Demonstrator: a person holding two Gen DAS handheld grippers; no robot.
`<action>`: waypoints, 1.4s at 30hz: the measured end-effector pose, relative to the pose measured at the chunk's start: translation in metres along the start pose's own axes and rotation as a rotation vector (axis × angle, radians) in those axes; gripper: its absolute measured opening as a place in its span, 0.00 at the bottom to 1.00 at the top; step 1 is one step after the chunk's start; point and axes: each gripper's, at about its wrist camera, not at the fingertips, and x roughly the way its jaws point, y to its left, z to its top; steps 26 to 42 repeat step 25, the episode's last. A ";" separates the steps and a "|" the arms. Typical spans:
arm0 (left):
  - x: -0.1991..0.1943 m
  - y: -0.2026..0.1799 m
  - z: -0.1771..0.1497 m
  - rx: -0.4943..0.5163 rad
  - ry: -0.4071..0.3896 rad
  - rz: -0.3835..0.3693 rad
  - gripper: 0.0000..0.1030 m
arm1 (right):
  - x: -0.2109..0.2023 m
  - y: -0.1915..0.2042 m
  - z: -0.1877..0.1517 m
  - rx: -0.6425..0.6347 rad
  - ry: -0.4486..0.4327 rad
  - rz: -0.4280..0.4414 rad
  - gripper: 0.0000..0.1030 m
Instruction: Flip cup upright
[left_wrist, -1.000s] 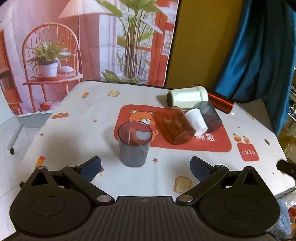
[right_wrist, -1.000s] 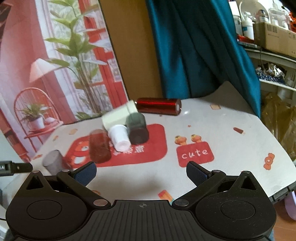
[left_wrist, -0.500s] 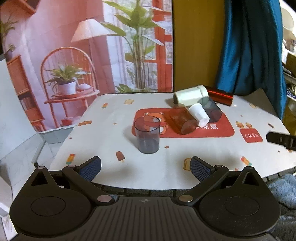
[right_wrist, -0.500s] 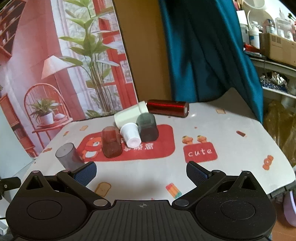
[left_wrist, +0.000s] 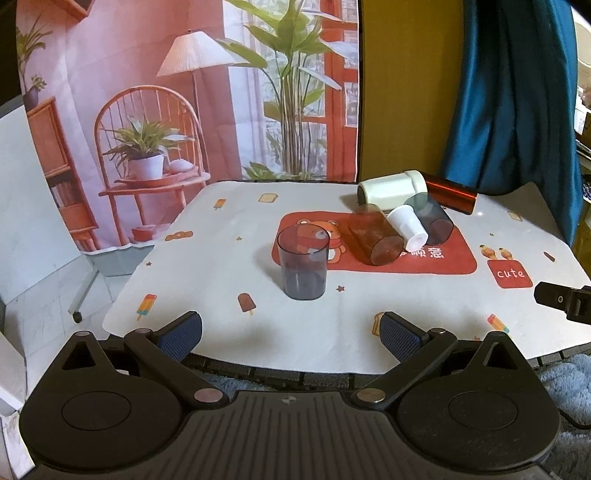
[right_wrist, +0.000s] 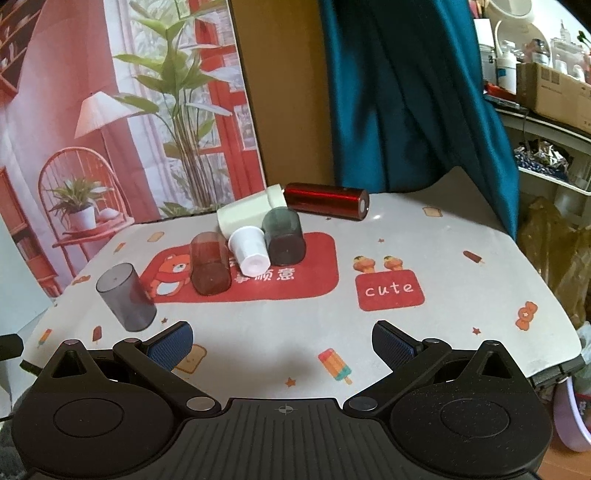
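My left tongs (left_wrist: 290, 326) and right tongs (right_wrist: 282, 338) gape wide, empty. The grey tumbler (left_wrist: 303, 267) stands upright on the bench (left_wrist: 207, 266), near the bear mat. A red patch (right_wrist: 389, 290) reads "cute"; the mat's characters are half hidden.

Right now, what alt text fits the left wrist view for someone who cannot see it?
One grey translucent cup stands upright on a cartoon-print tablecloth, ahead of the open, empty left gripper. Behind it lie five tipped containers: an amber cup, small white cup, dark grey cup, cream bottle and red cylinder.
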 end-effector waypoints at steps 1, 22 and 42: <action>0.000 0.000 0.000 0.001 0.002 0.000 1.00 | 0.000 -0.001 0.000 0.002 0.002 0.001 1.00; 0.002 0.000 -0.002 0.002 0.023 -0.007 1.00 | 0.004 -0.005 -0.002 0.027 0.026 0.005 1.00; 0.003 0.000 -0.002 0.004 0.026 -0.008 1.00 | 0.004 -0.005 -0.002 0.028 0.027 0.006 1.00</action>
